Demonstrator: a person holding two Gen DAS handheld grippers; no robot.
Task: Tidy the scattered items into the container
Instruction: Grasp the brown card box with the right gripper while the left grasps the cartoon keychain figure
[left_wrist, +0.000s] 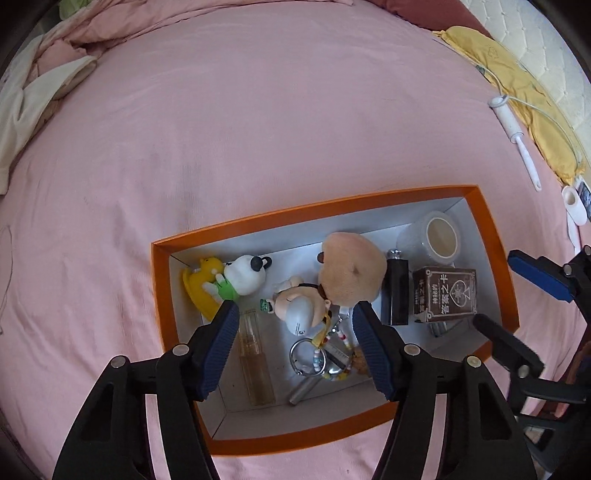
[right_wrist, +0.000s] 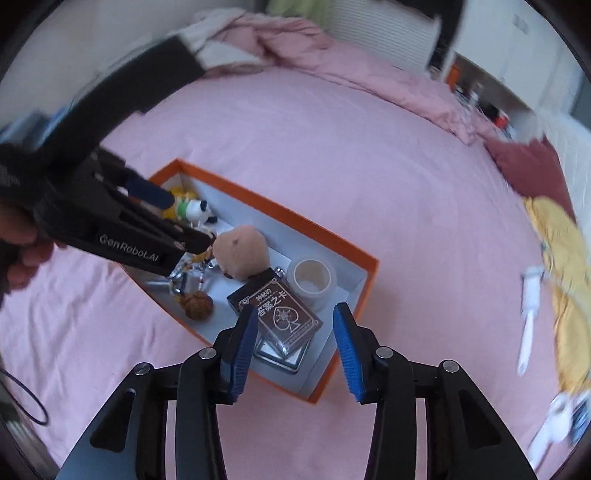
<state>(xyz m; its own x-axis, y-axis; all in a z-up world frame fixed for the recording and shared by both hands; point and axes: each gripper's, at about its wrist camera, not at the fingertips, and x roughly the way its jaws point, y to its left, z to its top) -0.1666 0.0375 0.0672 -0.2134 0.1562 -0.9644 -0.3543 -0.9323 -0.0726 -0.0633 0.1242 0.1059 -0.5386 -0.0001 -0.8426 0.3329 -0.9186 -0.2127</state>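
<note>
An orange box (left_wrist: 258, 221) with a white inside lies on the pink bed; it also shows in the right wrist view (right_wrist: 325, 240). Inside are a Snoopy toy (left_wrist: 245, 275), a tan plush (left_wrist: 351, 269), a key ring (left_wrist: 306, 356), a glass vial (left_wrist: 255, 362), a card deck (left_wrist: 445, 295), a tape roll (left_wrist: 441, 236) and a black lipstick (left_wrist: 396, 291). My left gripper (left_wrist: 295, 343) is open and empty above the box's near half. My right gripper (right_wrist: 295, 350) is open and empty above the box's near corner, over the card deck (right_wrist: 286, 312).
A white lint roller (left_wrist: 515, 133) lies on the bed at the right by a yellow cloth (left_wrist: 517, 92). A white cup-like object (left_wrist: 574, 205) sits at the far right edge. A crumpled pink duvet (left_wrist: 110, 33) lies at the back left.
</note>
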